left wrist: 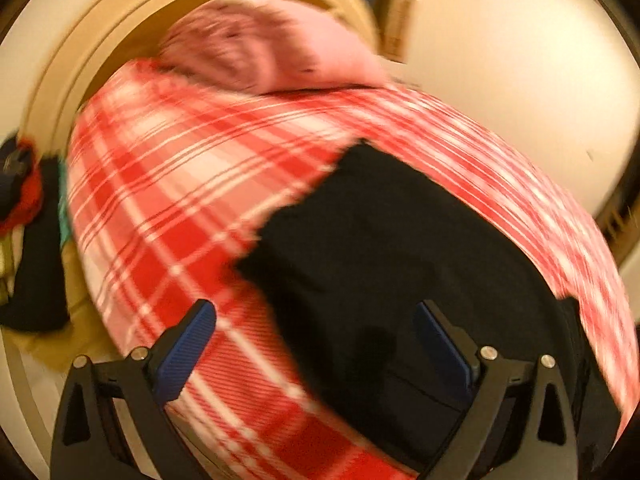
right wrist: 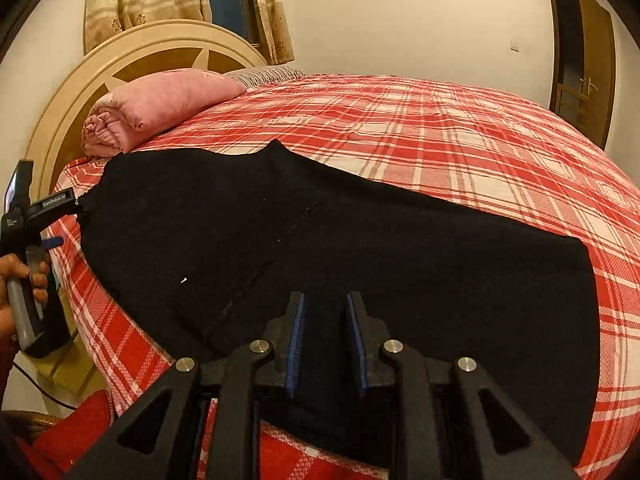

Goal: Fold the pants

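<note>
Black pants [right wrist: 340, 240] spread flat across plaid bedsheet [right wrist: 460, 128], ready for folding. Left gripper [left wrist: 316, 344] gaped wide, empty; right gripper [right wrist: 325, 340] narrowed above the cloth, apparently gripping nothing.

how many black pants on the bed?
1. The pants lie spread flat across the near side of the plaid bed, in front of the pink roll. More dark clothes sit off the bed's edge in the left wrist view, too blurred to identify.

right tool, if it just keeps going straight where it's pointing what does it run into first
Most likely the black pants lying flat on the plaid bed: the right tool points down at them, with nothing else between its tips and the cloth. Depth is hard to judge through the fisheye.
</note>
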Motion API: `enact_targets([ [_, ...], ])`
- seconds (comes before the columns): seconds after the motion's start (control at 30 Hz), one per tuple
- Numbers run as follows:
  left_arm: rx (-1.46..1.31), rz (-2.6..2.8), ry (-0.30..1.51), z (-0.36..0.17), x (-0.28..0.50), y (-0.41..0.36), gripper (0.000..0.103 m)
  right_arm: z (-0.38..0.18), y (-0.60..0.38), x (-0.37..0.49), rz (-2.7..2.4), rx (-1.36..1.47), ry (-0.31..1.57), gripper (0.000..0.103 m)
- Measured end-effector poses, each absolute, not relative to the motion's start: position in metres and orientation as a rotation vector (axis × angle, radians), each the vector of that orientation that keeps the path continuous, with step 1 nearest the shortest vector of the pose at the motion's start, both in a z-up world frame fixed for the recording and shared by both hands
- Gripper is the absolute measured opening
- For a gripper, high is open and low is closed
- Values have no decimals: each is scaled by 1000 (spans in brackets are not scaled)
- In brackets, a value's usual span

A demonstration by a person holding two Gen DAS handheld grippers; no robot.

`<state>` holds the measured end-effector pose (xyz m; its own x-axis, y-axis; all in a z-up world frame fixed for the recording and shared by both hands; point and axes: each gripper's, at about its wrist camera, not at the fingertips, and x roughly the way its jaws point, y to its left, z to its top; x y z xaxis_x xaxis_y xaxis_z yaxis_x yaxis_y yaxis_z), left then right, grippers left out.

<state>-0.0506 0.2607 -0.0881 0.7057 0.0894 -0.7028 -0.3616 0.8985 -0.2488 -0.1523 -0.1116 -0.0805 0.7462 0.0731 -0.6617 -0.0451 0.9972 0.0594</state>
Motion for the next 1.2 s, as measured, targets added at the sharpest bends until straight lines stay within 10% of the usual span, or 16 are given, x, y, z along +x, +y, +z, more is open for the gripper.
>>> enact_targets([
  [0.57,-554,315,784,-111,-23,270,99,-81,-112,-155,74,26,725,34],
  [0.8,-571,247,730,-103,-23,271,55,-81,-111,-156,73,31,725,36],
  [1.2,-641,189,671,-94,-32,278,30,-63,-127,-168,-4,90,654,37],
])
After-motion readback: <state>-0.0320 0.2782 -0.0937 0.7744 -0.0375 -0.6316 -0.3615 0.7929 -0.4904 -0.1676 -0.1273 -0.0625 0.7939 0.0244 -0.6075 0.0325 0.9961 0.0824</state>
